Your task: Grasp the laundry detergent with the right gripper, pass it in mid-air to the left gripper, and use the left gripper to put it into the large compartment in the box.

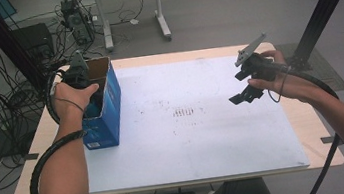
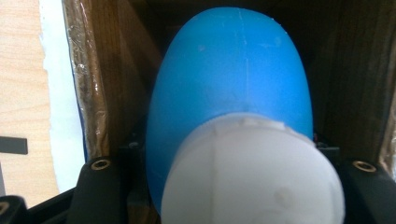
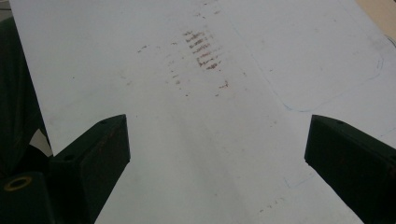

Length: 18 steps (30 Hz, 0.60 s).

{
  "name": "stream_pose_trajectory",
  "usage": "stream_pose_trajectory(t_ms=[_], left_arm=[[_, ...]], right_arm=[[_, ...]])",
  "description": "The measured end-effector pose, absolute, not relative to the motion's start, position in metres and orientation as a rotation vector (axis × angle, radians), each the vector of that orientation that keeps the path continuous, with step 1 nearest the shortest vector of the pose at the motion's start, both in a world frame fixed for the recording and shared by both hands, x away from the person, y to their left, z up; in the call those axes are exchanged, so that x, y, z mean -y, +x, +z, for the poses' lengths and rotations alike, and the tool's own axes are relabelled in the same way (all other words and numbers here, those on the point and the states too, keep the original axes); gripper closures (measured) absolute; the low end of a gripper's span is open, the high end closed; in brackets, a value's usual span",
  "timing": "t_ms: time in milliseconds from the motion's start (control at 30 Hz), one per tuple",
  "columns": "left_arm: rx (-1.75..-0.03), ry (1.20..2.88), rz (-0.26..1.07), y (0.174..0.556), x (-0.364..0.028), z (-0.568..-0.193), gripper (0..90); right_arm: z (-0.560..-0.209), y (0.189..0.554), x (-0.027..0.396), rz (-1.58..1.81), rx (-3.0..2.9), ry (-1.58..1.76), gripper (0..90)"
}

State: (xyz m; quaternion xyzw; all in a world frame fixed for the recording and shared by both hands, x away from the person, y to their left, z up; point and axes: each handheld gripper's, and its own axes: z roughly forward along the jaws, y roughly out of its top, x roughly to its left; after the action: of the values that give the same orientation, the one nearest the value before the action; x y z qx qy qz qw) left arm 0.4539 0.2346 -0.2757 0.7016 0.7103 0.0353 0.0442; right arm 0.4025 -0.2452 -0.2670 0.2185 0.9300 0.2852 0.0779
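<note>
Holding the left claw down inside the open top of the box, you have its jaws closed on a blue bottle with a white cap. In the left gripper view the bottle runs straight ahead from between the jaws, cap end nearest the camera, blue body reaching deeper into the box. Brown cardboard walls stand close on both sides of the claw, and the wall to its left carries a strip of shiny tape along its edge. You see bare bottle plastic and cap here, with no label or lettering.

The box stands upright at the left edge of the white sheet. Its blue outer face carries a small pale label patch near the bottom, too small to read, so no brand can be told.

Your right claw hangs above the sheet, well apart from the box, with your right hand wrapped around its body. Its jaws stand wide and hold nothing; between them lies only the sheet. Ahead of that claw the sheet shows a patch of short brownish smudge marks in rows, and to the right of them a faint pen outline with a rounded corner. None of these marks forms readable writing.
</note>
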Motion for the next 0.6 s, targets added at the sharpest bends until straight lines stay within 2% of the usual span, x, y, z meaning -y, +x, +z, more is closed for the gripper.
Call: stream_pose_trajectory(t_ms=[600], left_arm=[[-2.169, 2.150, 0.109, 0.4544, -0.2340, -0.2756, 37.4]], right_arm=[[-0.2646, 0.4021, 0.2466, 0.851, -2.779, 0.651, 6.8]])
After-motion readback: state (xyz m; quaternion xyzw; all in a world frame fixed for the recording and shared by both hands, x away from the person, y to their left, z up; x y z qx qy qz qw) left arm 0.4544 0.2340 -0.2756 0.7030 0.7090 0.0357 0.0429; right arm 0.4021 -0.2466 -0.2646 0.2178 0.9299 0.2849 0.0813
